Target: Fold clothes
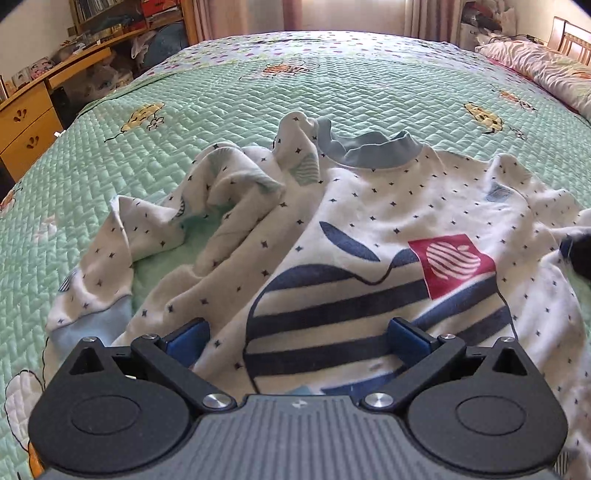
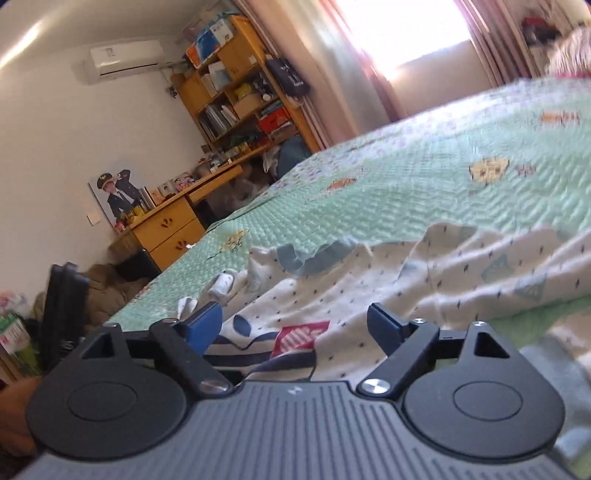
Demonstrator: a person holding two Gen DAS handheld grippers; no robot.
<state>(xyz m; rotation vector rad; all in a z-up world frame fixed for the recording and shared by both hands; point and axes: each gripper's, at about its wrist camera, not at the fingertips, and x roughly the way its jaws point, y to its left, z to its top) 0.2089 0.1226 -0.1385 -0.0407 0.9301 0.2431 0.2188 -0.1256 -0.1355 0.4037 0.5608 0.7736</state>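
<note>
A white long-sleeved top (image 1: 369, 206) with small dark stars, a light blue collar (image 1: 369, 151) and a navy striped apple print with a red patch (image 1: 450, 260) lies front up on the green quilted bedspread (image 1: 221, 103). Its left sleeve (image 1: 155, 236) is crumpled, and the blue cuff (image 1: 92, 325) lies near my left gripper (image 1: 298, 336). That gripper hangs over the hem area, open, with the fabric below its blue pads (image 1: 188, 334). My right gripper (image 2: 295, 325) is low at the top's (image 2: 406, 280) side, open, with the red patch (image 2: 295, 338) just beyond it and no cloth pinched.
A wooden desk with drawers (image 1: 26, 125) and a bookshelf (image 2: 240, 92) stand along the bed's left side. A pink floral pillow or quilt (image 1: 546, 70) lies at the far right. Curtains and a bright window (image 2: 399, 33) are beyond the bed. A dark blurred shape (image 1: 580, 254) intrudes at the right edge.
</note>
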